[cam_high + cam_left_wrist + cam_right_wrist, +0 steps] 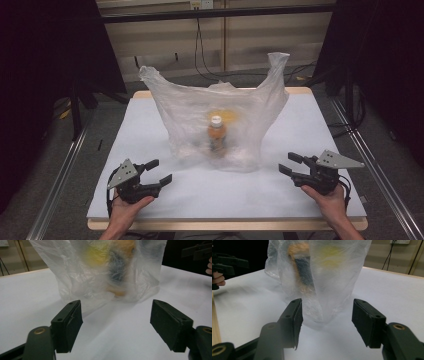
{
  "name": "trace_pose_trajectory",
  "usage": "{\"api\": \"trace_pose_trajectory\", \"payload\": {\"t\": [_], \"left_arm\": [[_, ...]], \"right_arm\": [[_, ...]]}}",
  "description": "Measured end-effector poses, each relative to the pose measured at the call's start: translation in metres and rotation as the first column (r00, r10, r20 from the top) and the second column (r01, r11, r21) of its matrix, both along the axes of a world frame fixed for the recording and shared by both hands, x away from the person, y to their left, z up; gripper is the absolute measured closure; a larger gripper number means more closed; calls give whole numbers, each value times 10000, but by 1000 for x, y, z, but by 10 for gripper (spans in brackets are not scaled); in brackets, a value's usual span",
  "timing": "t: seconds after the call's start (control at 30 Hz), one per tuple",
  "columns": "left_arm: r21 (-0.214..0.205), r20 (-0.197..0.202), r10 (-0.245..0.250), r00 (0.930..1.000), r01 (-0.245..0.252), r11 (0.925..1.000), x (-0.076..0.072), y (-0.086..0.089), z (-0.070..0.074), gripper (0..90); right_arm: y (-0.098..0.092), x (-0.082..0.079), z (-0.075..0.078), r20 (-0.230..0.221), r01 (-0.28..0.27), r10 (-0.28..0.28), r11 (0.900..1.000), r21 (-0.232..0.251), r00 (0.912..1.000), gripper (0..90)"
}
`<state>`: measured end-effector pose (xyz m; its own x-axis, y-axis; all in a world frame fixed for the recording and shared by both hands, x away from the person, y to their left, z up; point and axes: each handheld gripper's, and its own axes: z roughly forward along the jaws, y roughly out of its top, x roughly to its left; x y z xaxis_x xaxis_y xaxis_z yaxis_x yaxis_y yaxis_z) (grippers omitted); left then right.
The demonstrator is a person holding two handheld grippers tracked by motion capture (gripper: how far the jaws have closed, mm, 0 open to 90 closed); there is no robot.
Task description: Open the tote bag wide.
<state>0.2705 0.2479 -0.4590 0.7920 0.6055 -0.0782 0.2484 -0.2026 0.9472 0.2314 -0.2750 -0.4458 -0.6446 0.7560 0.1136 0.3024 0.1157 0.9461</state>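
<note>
One plastic bag, one bottle, two grippers, one table

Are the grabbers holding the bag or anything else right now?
No, nothing is held. The left gripper and the right gripper both have open, empty jaws and sit on the table on either side of the bag, apart from it.

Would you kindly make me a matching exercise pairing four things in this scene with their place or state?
Things:
1. plastic bag
2. bottle
3. left gripper
4. right gripper

Places or states:
A. upright inside the bag, white cap on top
B. open, at the table's near right, apart from the bag
C. translucent, standing mid-table with both handles up
D. open, at the table's near left, apart from the bag

Pairs: 1-C, 2-A, 3-D, 4-B
</note>
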Motion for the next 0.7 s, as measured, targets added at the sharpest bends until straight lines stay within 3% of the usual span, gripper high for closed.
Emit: {"api": "trace_pose_trajectory", "payload": {"t": [0.07, 0.1, 0.17, 0.2, 0.27, 0.3, 0.53, 0.57, 0.63, 0.7], "left_arm": [[-4, -35, -191, 9998, 191, 9998, 0, 0, 2, 335], [-198, -97, -186, 9998, 184, 9996, -1, -1, 2, 337], [-191, -53, -244, 9997, 243, 9995, -2, 0, 3, 388], [-402, -263, -387, 9989, 377, 9985, -3, -1, 5, 405], [-406, -342, -501, 9982, 487, 9980, -4, -1, 6, 431], [-464, -479, -607, 9970, 585, 9972, -3, -3, 8, 496], [-216, -419, -692, 9967, 684, 9974, -3, -5, 17, 582], [-335, -494, -746, 9960, 729, 9968, 0, -4, 21, 606], [-376, -630, -751, 9952, 728, 9966, 1, -5, 22, 620], [-299, -888, -1128, 9896, 1105, 9934, 5, -9, 24, 650]], "right_arm": [[3, 1, 3, -358, -89, 85, 9999, -98, 9993, 523], [4, 1, 5, -538, -148, 134, 9995, -262, 9985, 548], [5, 1, 7, -548, -133, 107, 9988, -473, 9984, 562], [6, 2, 9, -546, -63, 43, 9994, -354, 9985, 584], [7, 2, 10, -582, -107, 91, 9996, -264, 9983, 594], [10, 3, 13, -592, -304, 294, 9994, -148, 9978, 616], [22, 7, 20, -723, -983, 998, 9949, 242, 9924, 674], [26, 10, 21, -769, -1104, 1132, 9931, 402, 9906, 700], [27, 11, 22, -818, -1151, 1183, 9924, 431, 9896, 708], [35, 16, 25, -930, -1309, 1324, 9912, 218, 9868, 740]]}}
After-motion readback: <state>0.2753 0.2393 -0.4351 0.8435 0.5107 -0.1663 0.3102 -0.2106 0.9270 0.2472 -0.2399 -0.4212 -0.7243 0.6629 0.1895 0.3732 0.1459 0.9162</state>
